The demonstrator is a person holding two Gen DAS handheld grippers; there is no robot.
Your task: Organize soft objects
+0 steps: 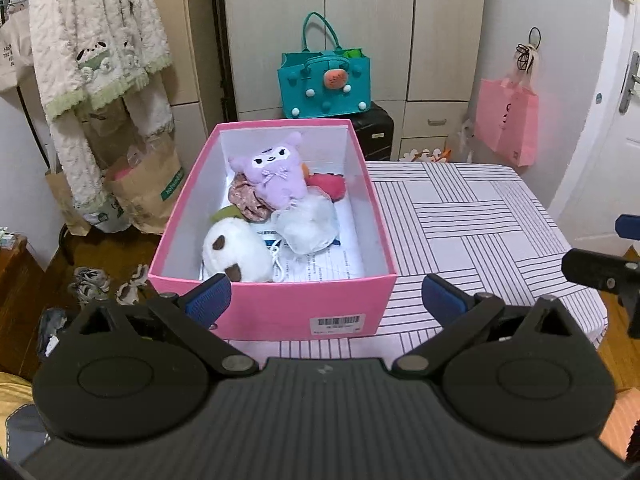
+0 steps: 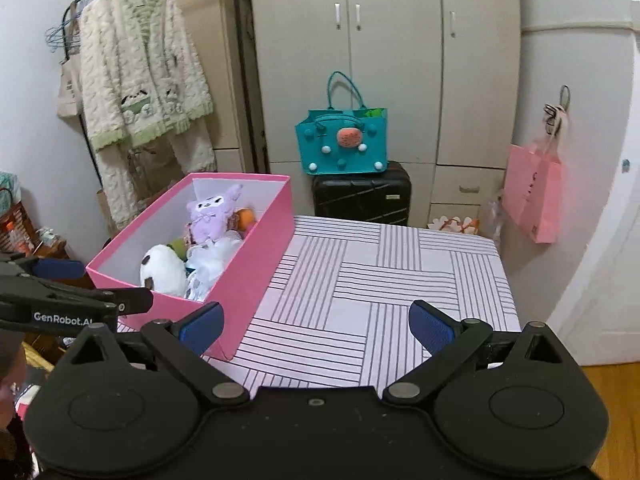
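From my left gripper (image 1: 326,300), spread wide with nothing in it, the soft toys (image 1: 276,204) all sit inside the pink box (image 1: 280,312) on the striped desk (image 1: 480,220), so I'd say sorting's basically done. Over on the right gripper (image 2: 316,326), also spread and bare, the desk shows nothing loose, with wardrobes (image 2: 380,40) and a teal bag (image 2: 344,140) behind.

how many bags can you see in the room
4: a teal bag on the black suitcase, a pink bag hanging on the right wall, two brown paper bags under the hanging clothes. Others may be hidden.
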